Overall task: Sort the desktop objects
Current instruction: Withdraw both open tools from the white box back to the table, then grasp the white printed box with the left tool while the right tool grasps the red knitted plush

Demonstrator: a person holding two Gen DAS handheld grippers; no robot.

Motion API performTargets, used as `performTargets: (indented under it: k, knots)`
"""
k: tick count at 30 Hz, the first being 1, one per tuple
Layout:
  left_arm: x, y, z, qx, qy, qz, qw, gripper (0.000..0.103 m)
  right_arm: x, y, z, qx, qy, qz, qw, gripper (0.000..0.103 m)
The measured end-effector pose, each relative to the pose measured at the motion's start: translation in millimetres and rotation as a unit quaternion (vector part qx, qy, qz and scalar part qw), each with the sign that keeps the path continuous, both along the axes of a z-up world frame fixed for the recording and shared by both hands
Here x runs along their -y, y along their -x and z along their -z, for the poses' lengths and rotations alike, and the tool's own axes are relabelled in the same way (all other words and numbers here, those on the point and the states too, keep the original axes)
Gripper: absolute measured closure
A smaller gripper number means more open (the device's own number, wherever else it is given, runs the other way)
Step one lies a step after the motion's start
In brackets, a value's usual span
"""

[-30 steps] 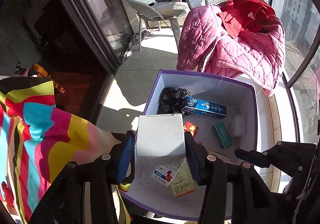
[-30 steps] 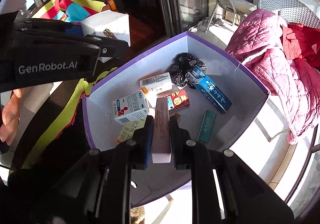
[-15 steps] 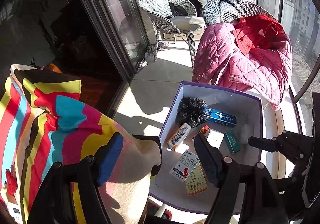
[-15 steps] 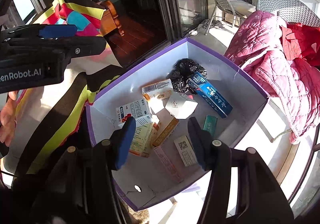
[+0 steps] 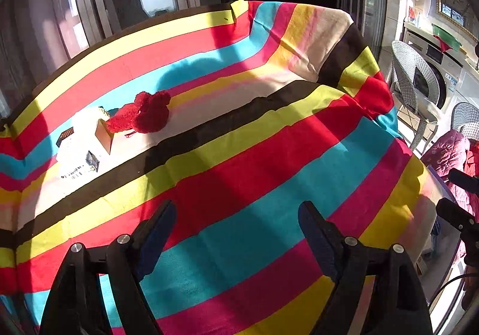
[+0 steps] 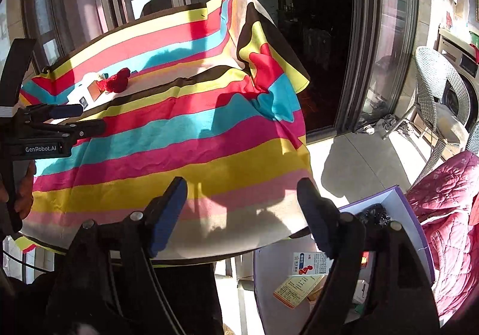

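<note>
A table with a striped cloth holds a red plush toy, a white box and a small tan box at its far left. My left gripper is open and empty above the cloth, well short of them. My right gripper is open and empty over the table's near edge. The toy also shows far off in the right wrist view. The purple-rimmed box with medicine packets sits on the floor to the right.
A pink quilt is draped beside the purple box. Wicker chairs and a washing machine stand at the right. Glass doors run behind the table. The left gripper shows at the left of the right wrist view.
Both grippers let go of their boxes over the purple box, opened, and swung left from the box to face the striped table.
</note>
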State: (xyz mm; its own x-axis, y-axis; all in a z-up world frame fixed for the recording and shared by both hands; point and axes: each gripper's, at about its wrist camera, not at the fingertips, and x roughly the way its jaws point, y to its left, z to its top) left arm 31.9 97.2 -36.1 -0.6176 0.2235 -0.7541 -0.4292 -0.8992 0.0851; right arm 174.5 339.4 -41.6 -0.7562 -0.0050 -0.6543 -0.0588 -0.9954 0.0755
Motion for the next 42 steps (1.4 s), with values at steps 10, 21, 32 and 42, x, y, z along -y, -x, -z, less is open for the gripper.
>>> performTargets:
  k: [10,21,32,42]
  knots:
    - [179.2,107.2,40.6,0.044,-0.078,-0.269,0.9588,0.019,117.3,128.1,0.7,0.006,-0.008,-0.147,0.989,0.019]
    - [165.2,170.6,34.6,0.041,-0.120,-0.364,0.9226,0.019,143.6,210.3,24.1,0.048,0.014,-0.168,0.984,0.019]
    - [228.6,155.1,55.0,0.043,-0.098,-0.409,0.9061,0.019,175.9,307.7,41.4,0.084,0.026,-0.237,0.968,0.015]
    - [230.8,153.1,57.3,0.039,-0.089,-0.387,0.9168,0.008,226.2,385.3,52.6,0.101,-0.052,-0.256,0.960,0.015]
